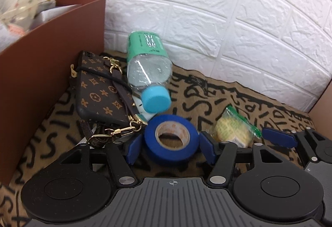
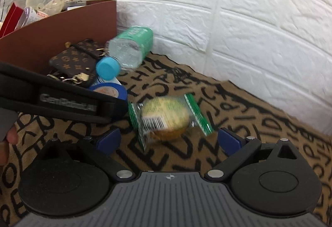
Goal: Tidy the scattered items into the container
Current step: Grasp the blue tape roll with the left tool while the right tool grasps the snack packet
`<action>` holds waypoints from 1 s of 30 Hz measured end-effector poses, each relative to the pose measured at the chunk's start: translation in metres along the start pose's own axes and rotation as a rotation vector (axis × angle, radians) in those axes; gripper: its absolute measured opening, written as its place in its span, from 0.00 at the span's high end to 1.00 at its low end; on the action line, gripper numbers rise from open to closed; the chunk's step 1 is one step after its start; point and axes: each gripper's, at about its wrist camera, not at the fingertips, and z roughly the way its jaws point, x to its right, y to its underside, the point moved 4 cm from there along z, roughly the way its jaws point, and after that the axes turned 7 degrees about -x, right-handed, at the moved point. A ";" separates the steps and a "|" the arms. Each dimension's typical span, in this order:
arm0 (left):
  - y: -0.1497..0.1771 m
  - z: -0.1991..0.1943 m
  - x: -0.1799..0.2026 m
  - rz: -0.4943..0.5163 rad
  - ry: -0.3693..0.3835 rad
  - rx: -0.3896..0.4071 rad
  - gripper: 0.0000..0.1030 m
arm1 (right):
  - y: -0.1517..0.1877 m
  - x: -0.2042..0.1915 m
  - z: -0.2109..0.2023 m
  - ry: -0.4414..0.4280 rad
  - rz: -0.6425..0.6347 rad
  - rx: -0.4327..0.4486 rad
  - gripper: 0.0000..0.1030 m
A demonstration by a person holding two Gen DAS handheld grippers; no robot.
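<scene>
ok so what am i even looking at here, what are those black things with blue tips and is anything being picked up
No robot here: a person holds a two-finger gripper in each hand, each with a camera looking along its blue-padded fingers. The left gripper view shows a blue tape roll between its pads, which sit right at the roll's sides; the roll still rests on the patterned cloth. The right gripper is open, with a wrapped yellow snack just ahead of it. Also lying there: a water bottle on its side, a brown patterned phone case, and the brown box meant to receive everything.
</scene>
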 end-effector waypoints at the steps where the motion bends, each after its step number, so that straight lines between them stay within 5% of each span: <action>1: -0.002 0.002 0.000 0.007 -0.003 -0.001 0.29 | -0.002 -0.001 0.001 -0.005 -0.013 0.004 0.06; 5: -0.004 0.007 0.001 0.054 -0.013 0.004 0.41 | -0.008 -0.002 0.008 -0.015 -0.030 0.013 0.14; 10: 0.003 0.000 0.003 0.084 -0.022 0.015 0.41 | -0.006 0.003 0.006 -0.053 0.018 0.018 0.42; 18: 0.035 -0.033 -0.001 0.109 -0.008 -0.017 0.41 | 0.013 -0.008 -0.022 -0.066 0.036 0.013 0.43; 30: 0.124 -0.114 -0.014 0.163 0.034 -0.082 0.41 | 0.094 -0.034 -0.114 -0.081 0.066 -0.024 0.42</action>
